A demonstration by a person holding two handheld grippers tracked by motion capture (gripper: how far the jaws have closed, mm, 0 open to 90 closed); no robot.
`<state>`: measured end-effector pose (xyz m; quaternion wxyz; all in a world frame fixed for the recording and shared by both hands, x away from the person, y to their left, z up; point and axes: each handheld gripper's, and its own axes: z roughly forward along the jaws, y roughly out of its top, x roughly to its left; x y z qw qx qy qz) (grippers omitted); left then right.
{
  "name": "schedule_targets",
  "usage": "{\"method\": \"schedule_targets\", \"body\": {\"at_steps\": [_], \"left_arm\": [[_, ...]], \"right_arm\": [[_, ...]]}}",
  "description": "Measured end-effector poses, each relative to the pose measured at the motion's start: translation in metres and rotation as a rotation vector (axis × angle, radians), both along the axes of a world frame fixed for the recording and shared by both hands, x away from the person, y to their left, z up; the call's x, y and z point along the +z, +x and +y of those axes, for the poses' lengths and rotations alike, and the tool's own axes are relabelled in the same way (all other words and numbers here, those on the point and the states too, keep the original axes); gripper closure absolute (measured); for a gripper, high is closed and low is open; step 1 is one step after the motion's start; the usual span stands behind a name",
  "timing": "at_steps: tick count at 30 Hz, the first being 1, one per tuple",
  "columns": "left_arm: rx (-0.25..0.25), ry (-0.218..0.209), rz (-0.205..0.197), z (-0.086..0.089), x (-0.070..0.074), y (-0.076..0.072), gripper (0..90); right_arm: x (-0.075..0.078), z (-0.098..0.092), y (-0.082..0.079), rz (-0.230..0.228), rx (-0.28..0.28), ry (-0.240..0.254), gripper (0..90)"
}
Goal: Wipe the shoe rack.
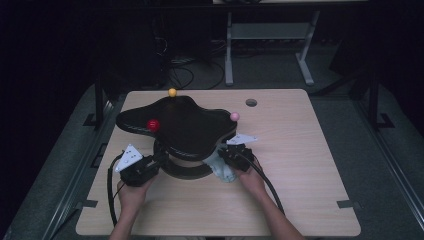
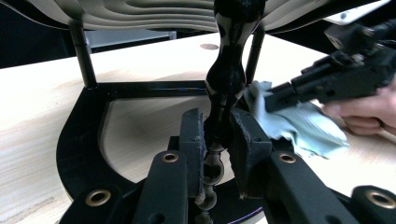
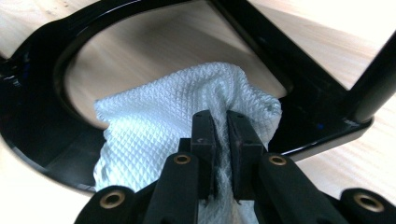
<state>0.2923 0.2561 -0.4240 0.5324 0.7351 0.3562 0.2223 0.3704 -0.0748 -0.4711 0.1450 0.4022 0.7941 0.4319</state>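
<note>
A black wavy-edged board [image 1: 185, 125] stands on a black ring base [image 1: 187, 172] in the middle of the table. A red ball [image 1: 153, 125] lies on the board, with a yellow ball [image 1: 172, 92] at its far edge and a pink ball [image 1: 234, 116] at its right tip. My left gripper [image 2: 218, 126] is shut on the base's glossy black turned post [image 2: 229, 70]. The right gripper [image 3: 219, 119] is shut on a pale waffle-weave cloth [image 3: 159, 116], which is bunched against the ring base [image 3: 28, 107]. In the high view, both grippers [image 1: 159, 159] [image 1: 223, 152] reach under the board from either side.
The light wooden table [image 1: 300, 165] has a round cable hole [image 1: 251, 102] behind the board. Thin black rods [image 2: 83, 51] hold the board above the base. Desk legs and cables stand on the dark floor beyond the table.
</note>
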Motion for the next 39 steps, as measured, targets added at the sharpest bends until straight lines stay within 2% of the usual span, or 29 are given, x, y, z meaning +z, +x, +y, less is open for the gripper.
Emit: {"method": "schedule_targets", "body": {"at_steps": [1,2,3,4,5,6,7,8,10,11,13,17,18,20,22,23,24,25,27,28,29,32,34,36,39], "left_arm": [[0.0,0.001,0.0,0.0,0.0,0.0,75.6],[0.0,0.001,0.0,0.0,0.0,0.0,75.6],[0.0,0.006,-0.002,0.0,0.0,0.0,75.6],[0.0,0.006,-0.002,0.0,0.0,0.0,75.6],[0.002,-0.001,0.002,0.002,0.0,0.0,75.6],[0.002,-0.001,0.002,0.002,0.0,0.0,75.6],[0.002,-0.002,0.004,0.002,0.0,0.001,75.6],[0.002,-0.002,0.004,0.002,0.0,0.001,75.6],[0.001,-0.002,0.005,0.002,0.0,0.001,75.6],[0.002,-0.003,0.004,0.002,0.0,0.001,75.6],[0.002,-0.002,0.003,0.002,0.0,0.001,75.6],[0.005,0.002,0.002,0.003,0.0,0.002,75.6],[0.005,0.002,0.002,0.003,0.0,0.002,75.6],[0.007,0.002,0.002,0.003,0.0,0.001,75.6],[0.008,0.002,0.001,0.002,0.0,0.001,75.6],[0.008,0.002,0.001,0.002,0.0,0.001,75.6],[0.006,0.001,0.001,0.003,0.0,0.001,75.6],[0.008,0.0,0.0,0.003,0.0,0.002,75.6],[0.007,-0.006,0.003,0.003,0.0,0.002,75.6],[0.007,-0.006,0.003,0.003,0.0,0.002,75.6],[0.01,-0.006,0.002,0.002,0.0,0.002,75.6],[0.007,-0.005,0.001,0.002,0.0,0.002,75.6],[0.008,-0.007,0.001,0.001,-0.001,0.003,75.6],[0.006,-0.007,0.001,0.0,-0.001,0.005,75.6],[0.005,-0.012,0.001,0.0,-0.001,0.006,75.6]], "right_arm": [[0.0,-0.006,0.006,0.007,-0.04,0.007,82.0],[0.0,-0.006,0.006,0.007,-0.04,0.007,82.0],[-0.002,-0.009,0.008,0.027,-0.056,0.039,82.1],[-0.002,-0.009,0.008,0.027,-0.056,0.039,82.1],[-0.001,-0.002,0.003,0.01,-0.017,0.013,82.1],[-0.001,-0.002,0.003,0.01,-0.017,0.013,82.1],[0.001,0.002,0.003,-0.017,-0.001,-0.027,82.1],[0.0,-0.001,0.006,-0.025,-0.02,-0.03,82.1],[-0.002,-0.012,0.015,0.003,-0.069,0.011,82.1],[-0.001,-0.017,0.019,0.006,-0.099,0.002,82.1],[0.0,-0.017,0.019,0.013,-0.098,-0.004,82.1],[0.0,-0.008,0.012,-0.019,-0.042,-0.033,82.1],[0.0,-0.008,0.012,-0.019,-0.042,-0.033,82.1],[-0.001,-0.018,0.021,0.002,-0.091,-0.003,82.1],[-0.002,-0.02,0.022,0.013,-0.097,0.012,82.1],[-0.001,-0.018,0.02,0.014,-0.104,0.008,82.1],[-0.001,-0.015,0.017,0.004,-0.088,-0.002,82.1],[-0.002,-0.009,0.01,-0.013,-0.049,-0.007,82.2],[-0.002,-0.009,0.007,-0.016,-0.037,-0.007,82.2],[-0.002,-0.009,0.007,-0.016,-0.037,-0.007,82.2],[-0.002,-0.014,0.009,0.007,-0.046,0.021,82.3],[0.0,-0.014,0.007,0.003,-0.049,0.001,82.2],[0.002,-0.017,0.004,-0.007,-0.046,0.012,82.2],[0.007,-0.024,-0.002,-0.041,-0.061,0.048,82.3],[0.01,-0.028,-0.005,-0.049,-0.069,0.058,82.3]]}}
